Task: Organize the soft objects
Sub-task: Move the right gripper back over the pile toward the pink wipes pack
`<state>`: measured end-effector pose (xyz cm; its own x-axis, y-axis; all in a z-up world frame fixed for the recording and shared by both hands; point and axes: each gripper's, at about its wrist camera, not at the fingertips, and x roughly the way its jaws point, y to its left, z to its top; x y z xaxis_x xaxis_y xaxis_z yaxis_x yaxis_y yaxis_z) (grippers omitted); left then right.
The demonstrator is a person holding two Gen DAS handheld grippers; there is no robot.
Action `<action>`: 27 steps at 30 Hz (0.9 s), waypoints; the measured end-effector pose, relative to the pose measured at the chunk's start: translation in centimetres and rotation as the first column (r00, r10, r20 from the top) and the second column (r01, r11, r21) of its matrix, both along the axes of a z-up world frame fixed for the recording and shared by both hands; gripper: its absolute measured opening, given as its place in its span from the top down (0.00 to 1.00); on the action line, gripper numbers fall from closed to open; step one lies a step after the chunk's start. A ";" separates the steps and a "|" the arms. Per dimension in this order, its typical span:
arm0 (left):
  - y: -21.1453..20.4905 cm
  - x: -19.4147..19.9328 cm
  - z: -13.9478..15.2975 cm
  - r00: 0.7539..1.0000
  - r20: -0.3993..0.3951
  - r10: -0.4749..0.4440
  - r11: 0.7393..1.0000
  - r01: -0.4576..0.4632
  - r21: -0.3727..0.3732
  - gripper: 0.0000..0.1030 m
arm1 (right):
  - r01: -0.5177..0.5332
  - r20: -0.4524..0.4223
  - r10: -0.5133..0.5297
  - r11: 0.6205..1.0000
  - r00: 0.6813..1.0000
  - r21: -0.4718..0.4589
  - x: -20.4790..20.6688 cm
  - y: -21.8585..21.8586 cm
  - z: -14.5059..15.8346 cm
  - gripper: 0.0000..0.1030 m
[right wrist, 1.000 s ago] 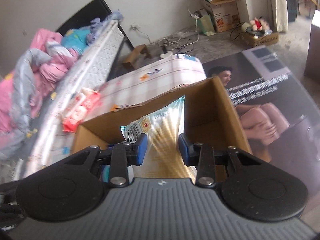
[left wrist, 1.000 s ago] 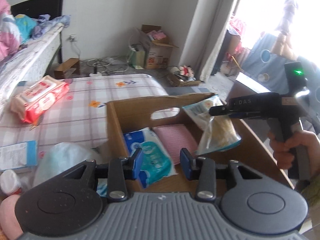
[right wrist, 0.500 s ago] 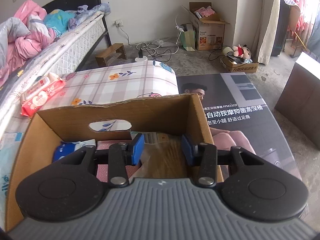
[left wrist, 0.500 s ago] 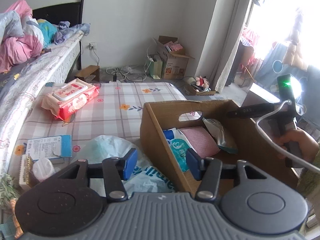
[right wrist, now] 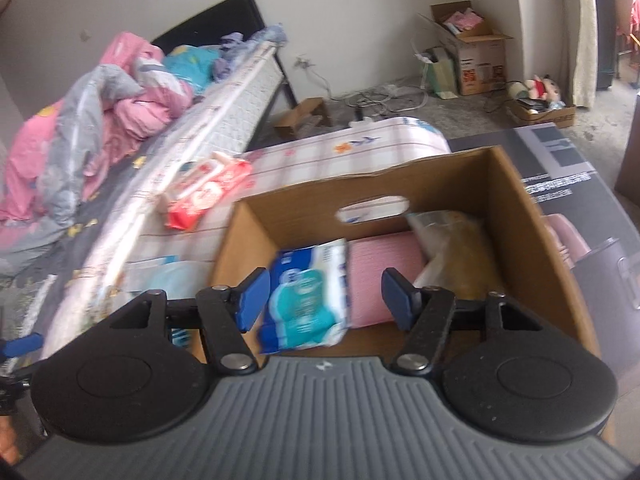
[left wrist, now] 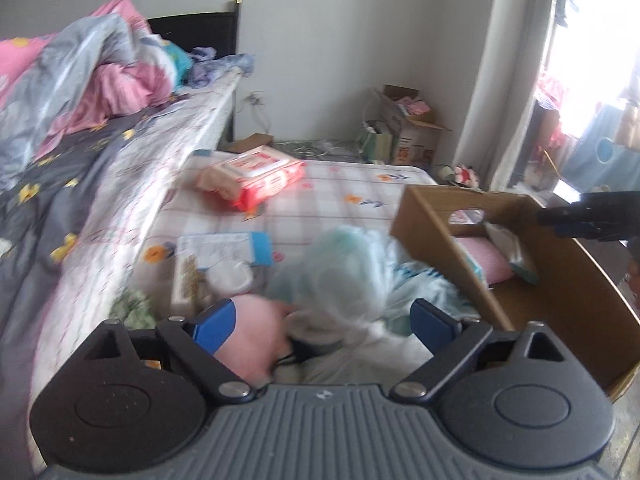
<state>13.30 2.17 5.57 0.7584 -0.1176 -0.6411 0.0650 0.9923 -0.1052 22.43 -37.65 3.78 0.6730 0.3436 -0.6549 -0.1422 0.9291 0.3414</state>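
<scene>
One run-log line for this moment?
left gripper: jaws opening over pale plastic bag | right gripper: jaws opening, empty, above cardboard box

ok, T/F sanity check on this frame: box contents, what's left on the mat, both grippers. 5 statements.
1. The cardboard box holds a blue tissue pack and a pink item. True.
2. The red wipes pack lies inside the box. False: it lies on the checked mat, outside the box.
3. The right gripper is clamped on the crinkly clear bag. False: its jaws are opening with nothing pinched; the bag lies in the box.
4. The left gripper points at the pale plastic bag beside the box. True; its jaws are opening wide.
5. The box has a handle cutout in its far wall. True.
</scene>
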 end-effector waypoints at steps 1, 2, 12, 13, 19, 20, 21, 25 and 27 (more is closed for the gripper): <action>0.8 -0.5 -0.1 1.000 0.000 0.017 1.000 -0.017 -0.008 0.06 | -0.011 0.005 0.011 1.000 1.000 0.017 -0.7 0.8 0.4 0.39; 1.5 -0.9 -0.3 1.000 -0.001 0.029 0.999 -0.029 -0.015 0.06 | -0.022 0.009 0.021 0.999 1.000 0.031 -1.3 1.5 0.6 0.38; 6.9 -5.1 -2.5 0.996 -0.025 0.081 0.994 -0.083 -0.065 0.05 | -0.140 0.037 0.136 0.982 0.990 0.128 -6.4 9.6 2.1 0.32; 7.3 -5.4 -2.8 0.996 -0.023 0.084 0.993 -0.086 -0.077 0.05 | -0.153 0.032 0.150 0.979 0.988 0.133 -6.5 10.3 2.1 0.32; 9.1 -6.8 -2.7 0.994 0.019 0.105 0.988 -0.102 -0.118 0.05 | -0.241 -0.003 0.243 0.962 0.970 0.128 -7.0 15.1 2.1 0.32; 9.1 -6.8 -2.6 0.994 0.027 0.107 0.988 -0.103 -0.113 0.05 | -0.255 -0.007 0.258 0.958 0.966 0.128 -6.8 15.7 2.3 0.32; 9.2 -6.8 -2.4 0.994 0.033 0.108 0.989 -0.103 -0.110 0.05 | -0.272 -0.011 0.275 0.954 0.961 0.128 -6.5 16.1 2.5 0.32; 9.3 -6.2 -2.3 0.992 0.040 0.116 0.989 -0.112 -0.097 0.05 | -0.340 -0.003 0.342 0.935 0.940 0.099 -5.9 18.7 3.8 0.32; 9.4 -5.8 -2.2 0.992 0.037 0.122 0.989 -0.118 -0.090 0.05 | -0.374 0.000 0.375 0.924 0.927 0.075 -5.4 19.9 4.4 0.32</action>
<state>7.50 11.56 3.34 0.7964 -0.0781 -0.5997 -0.0481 0.9803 -0.1916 16.98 -17.76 8.20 0.4772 0.6156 -0.6272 -0.4697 0.7818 0.4100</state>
